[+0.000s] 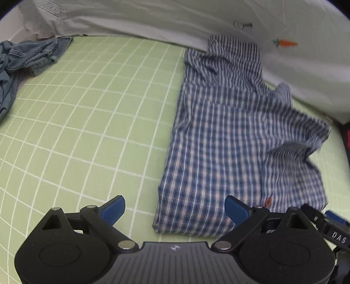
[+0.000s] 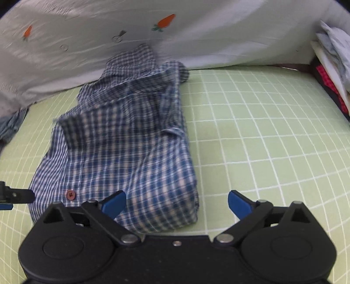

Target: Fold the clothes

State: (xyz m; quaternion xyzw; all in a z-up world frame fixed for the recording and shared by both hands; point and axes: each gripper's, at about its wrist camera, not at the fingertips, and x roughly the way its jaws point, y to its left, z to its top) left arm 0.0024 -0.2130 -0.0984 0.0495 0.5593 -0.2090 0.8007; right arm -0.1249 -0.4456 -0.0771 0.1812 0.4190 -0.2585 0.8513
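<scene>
Lying lengthwise on the green grid sheet (image 1: 87, 122), one plaid shirt (image 1: 218, 142)

Its long axis runs from the near edge to the far edge, collar end rumpled against the white carrot-print cover (image 1: 196, 19). One heap of jeans (image 1: 26, 56) sits at the far left corner. Two grippers, left gripper (image 1: 175, 209) and right gripper (image 2: 177, 205), both spread wide, holding nothing, at the shirt's near end

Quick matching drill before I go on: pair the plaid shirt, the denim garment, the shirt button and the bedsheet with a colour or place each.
Things:
1. plaid shirt
2. denim garment
3. shirt button
4. bedsheet

Descriptions:
A. green with a white grid
B. red
C. bunched at the far left edge
D. partly folded, blue and white check

Pairs: 1-D, 2-C, 3-B, 4-A
</scene>
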